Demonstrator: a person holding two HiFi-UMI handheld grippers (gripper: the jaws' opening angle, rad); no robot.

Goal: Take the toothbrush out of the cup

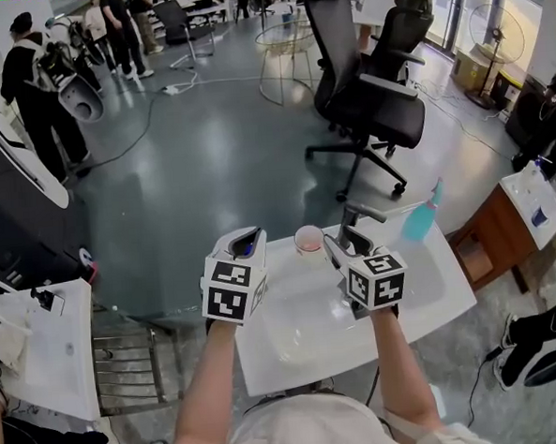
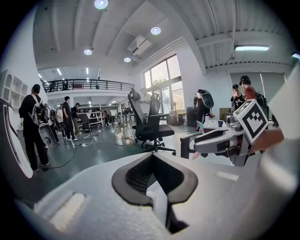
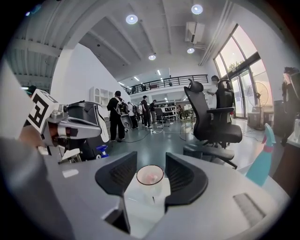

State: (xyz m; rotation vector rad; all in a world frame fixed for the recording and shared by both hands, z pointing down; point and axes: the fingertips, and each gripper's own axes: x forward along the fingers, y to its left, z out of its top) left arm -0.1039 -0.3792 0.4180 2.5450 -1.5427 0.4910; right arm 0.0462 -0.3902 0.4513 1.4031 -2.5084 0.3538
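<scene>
Right gripper (image 3: 150, 160) jaws spread, framing cup (image 3: 150, 183) at table (image 1: 423, 297) far edge, not touching. Left gripper (image 2: 151, 161) closed, empty. Pinkish shape inside cup; toothbrush unconfirmed. Extraction apparently not begun.

The white table (image 1: 423, 297) lies under the right gripper (image 1: 343, 239) and reaches a little past its tips. A small cup (image 1: 309, 239) with a dark rim stands upright on the table, just ahead of this gripper and in line with the gap between its parted jaws. Farther right of the gripper, at the table's far corner, a teal bottle (image 1: 417, 221) seems to stand.
</scene>
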